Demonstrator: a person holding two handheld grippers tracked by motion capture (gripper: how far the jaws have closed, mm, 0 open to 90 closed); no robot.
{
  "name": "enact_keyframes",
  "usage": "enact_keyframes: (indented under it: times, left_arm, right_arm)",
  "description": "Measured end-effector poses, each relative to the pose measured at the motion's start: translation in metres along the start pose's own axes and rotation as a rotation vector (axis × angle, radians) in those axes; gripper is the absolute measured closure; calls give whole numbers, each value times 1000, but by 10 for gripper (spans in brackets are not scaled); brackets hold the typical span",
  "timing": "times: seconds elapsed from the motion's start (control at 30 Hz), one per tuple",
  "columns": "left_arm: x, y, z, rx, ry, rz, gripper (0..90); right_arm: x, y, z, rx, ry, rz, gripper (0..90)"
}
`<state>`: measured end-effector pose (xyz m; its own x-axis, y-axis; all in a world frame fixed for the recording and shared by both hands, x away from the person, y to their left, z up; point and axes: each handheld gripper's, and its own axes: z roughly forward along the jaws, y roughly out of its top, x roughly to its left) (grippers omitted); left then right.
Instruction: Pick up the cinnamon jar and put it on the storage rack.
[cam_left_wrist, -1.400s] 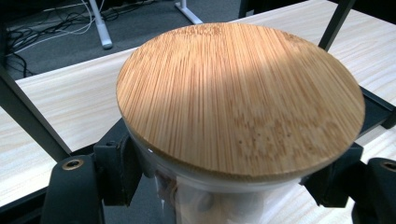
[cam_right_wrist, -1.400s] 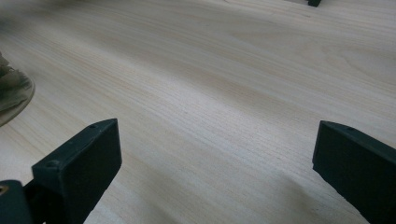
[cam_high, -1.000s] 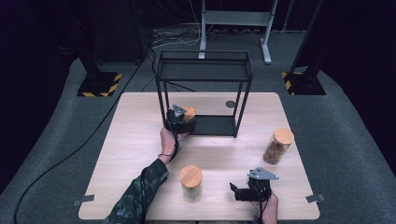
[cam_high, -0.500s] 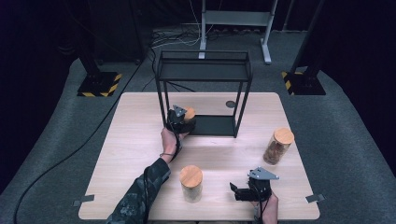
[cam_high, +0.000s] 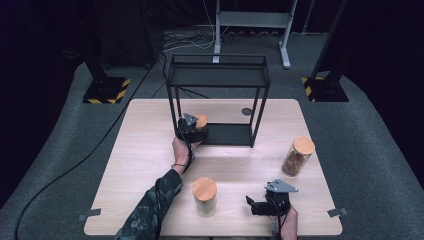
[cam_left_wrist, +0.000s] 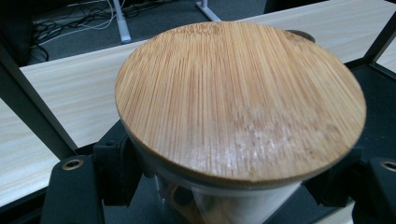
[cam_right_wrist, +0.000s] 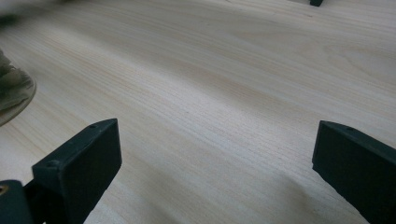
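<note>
Nearest the person, the right tool (cam_high: 254, 205) rests low at the front edge of the pale wooden table (cam_high: 150, 150), gripped by the right hand (cam_high: 285, 220). In the right gripper view its two black jaws stand wide apart with only bare wood grain between them, so it is open and holds nothing.

Just to its left stands a glass jar with a round bamboo lid (cam_high: 205, 196), near the front of the table and apart from both tools. Further back on the right side stands a second bamboo-lidded glass jar filled with brown pieces (cam_high: 297, 156), well apart from the others.

Beyond these, the left hand (cam_high: 181, 149) reaches forward with the left tool (cam_high: 196, 131), which is clamped on a third glass jar with a bamboo lid (cam_left_wrist: 240, 100). In the left gripper view the black jaws press the glass on either side just under the lid. This jar sits at the left front corner of the black metal two-tier shelf frame (cam_high: 220, 75), over its dark bottom shelf (cam_high: 227, 134).
</note>
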<state>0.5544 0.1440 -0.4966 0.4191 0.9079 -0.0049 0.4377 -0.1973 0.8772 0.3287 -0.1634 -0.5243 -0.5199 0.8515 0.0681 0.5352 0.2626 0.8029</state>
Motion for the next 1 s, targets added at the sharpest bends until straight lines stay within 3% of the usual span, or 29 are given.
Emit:
enact_keyframes:
  times: [0.9, 1.0]
  left_arm:
    - [0, 2, 5, -1, 12, -12, 252]
    - [-1, 4, 5, 8, 16, 4, 234]
  right_arm:
    - [0, 0, 0, 1, 1, -2, 6]
    - [0, 0, 0, 1, 1, -3, 6]
